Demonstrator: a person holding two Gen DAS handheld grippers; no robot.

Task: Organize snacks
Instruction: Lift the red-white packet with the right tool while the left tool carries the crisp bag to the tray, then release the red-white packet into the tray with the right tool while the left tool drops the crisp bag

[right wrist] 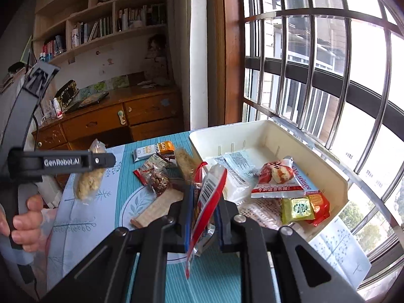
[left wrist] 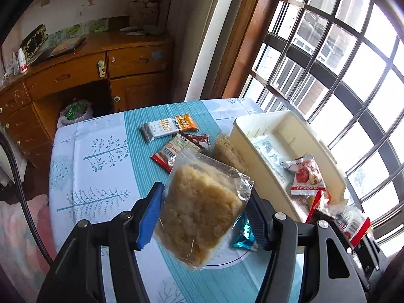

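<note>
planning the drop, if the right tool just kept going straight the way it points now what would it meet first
Probably the snacks piled in the white bin, most likely the white flat packet near its front wall. The right tool, shut on a red-edged snack packet, points down toward it; depth is hard to judge.

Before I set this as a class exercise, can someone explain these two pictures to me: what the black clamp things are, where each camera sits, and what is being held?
A person holds two hand-held grippers; each carries a camera looking along its fingers. In the left view, the left gripper clamps a clear-wrapped crumbly cake. In the right view, the right gripper is shut on a red-edged packet, and the person's hand grips the other handle. On the blue tablecloth lie loose snacks, such as an oat bar. The white bin already contains several packets.
</note>
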